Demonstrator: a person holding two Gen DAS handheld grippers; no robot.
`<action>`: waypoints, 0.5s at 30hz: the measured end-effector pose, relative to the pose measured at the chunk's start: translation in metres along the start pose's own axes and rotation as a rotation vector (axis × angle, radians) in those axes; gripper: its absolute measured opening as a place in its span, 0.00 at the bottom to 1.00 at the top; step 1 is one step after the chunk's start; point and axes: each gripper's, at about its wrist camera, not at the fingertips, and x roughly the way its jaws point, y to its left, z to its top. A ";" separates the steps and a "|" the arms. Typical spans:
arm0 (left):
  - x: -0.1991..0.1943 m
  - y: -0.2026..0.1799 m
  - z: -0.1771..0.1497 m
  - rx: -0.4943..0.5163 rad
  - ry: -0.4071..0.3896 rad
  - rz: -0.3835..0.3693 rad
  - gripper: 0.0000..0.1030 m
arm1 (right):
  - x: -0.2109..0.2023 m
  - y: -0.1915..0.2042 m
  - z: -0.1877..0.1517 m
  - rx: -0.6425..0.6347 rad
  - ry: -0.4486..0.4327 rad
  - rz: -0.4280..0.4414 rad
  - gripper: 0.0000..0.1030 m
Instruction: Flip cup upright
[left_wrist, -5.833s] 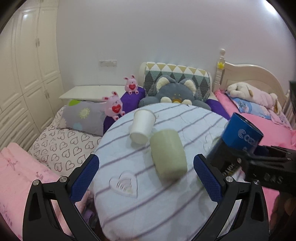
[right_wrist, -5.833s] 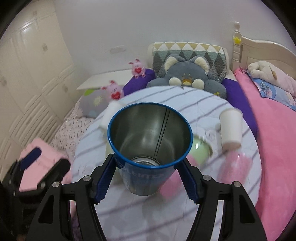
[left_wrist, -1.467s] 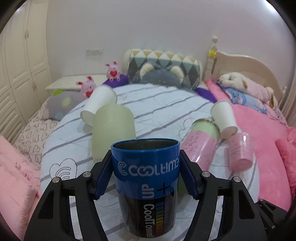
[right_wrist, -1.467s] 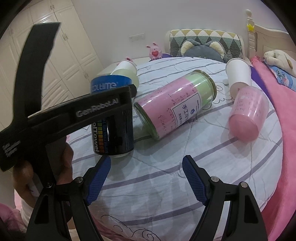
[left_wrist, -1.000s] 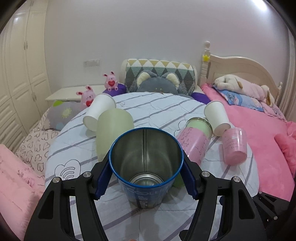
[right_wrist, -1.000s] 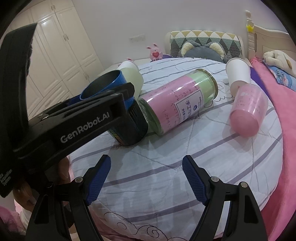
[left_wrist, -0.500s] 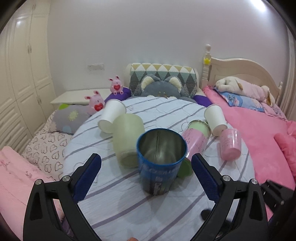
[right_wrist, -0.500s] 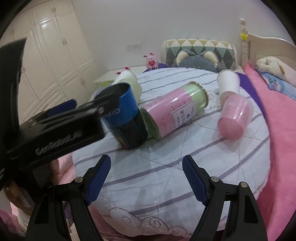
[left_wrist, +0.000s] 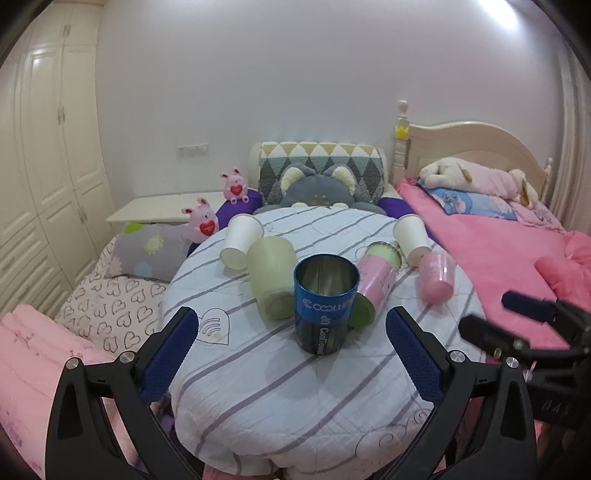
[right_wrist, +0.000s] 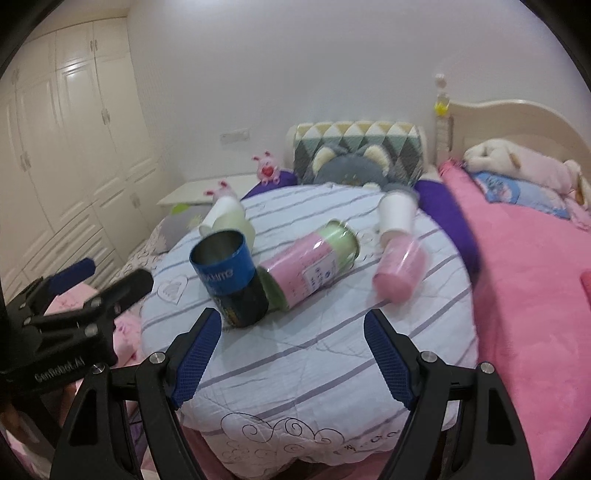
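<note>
A blue metal cup stands upright, mouth up, on the round striped table; it also shows in the right wrist view. My left gripper is open and empty, pulled back toward the table's front edge, apart from the cup. My right gripper is open and empty, also near the front edge, right of the cup. A pink-and-green can lies on its side just right of the blue cup.
A pale green cup, two white paper cups and a pink cup lie on their sides farther back. Beds with pink blankets and plush toys surround the table. Wardrobes stand at left.
My left gripper let go of the blue cup, opened wide and drew back from it. The cup stays upright on the table. My right gripper also pulled back.
</note>
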 end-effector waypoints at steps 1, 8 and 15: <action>-0.003 0.001 0.000 0.000 -0.002 -0.001 1.00 | -0.005 0.001 0.000 -0.004 -0.011 -0.010 0.79; -0.028 0.008 0.007 -0.017 -0.036 -0.009 1.00 | -0.039 0.013 0.006 -0.026 -0.112 -0.076 0.79; -0.042 0.007 0.011 -0.017 -0.080 0.017 1.00 | -0.059 0.018 0.009 -0.056 -0.194 -0.077 0.79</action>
